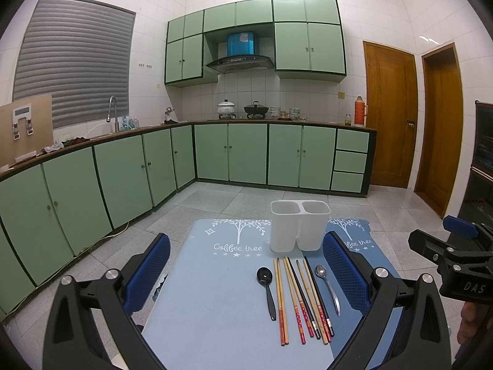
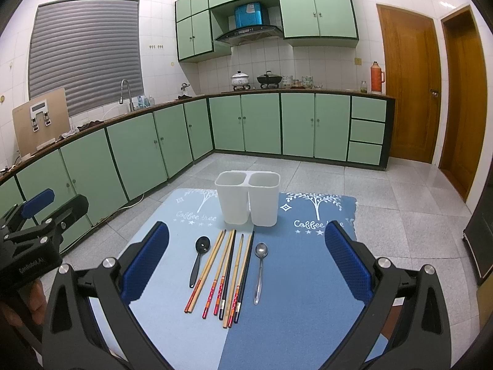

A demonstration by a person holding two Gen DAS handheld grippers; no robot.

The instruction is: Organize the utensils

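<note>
— Blue-padded and black-framed, the left gripper (image 1: 246, 274) hangs with its jaws spread wide and nothing between them. Same on your side?

— Same. The right gripper (image 2: 246, 260) is splayed apart and empty, hovering above the two-tone blue mat (image 2: 292, 308) printed with white trees. Just ahead of the fingers lies the row of utensils.

— Go through it.

— A black plastic spoon (image 2: 198, 256) at the left end, bowl pointing away. Then the bundle of long chopsticks (image 2: 226, 274), some pale bamboo with red-patterned ends, some black, lying side by side and partly touching. At the right end, a thin steel spoon (image 2: 259, 269).

— And beyond them?

— The white plastic two-compartment holder (image 2: 248, 199), upright on the far part of the mat, both wells apparently empty.

— How would they handle, do you think?

— All light and stiff. The chopsticks look smooth and thin, so they will likely roll or slip; I'd pinch one at mid-length, across the shaft. The steel spoon seems slick and lies flat; its handle, near the bowl, gives the best hold. The holder is probably light enough to tip if bumped.
</note>
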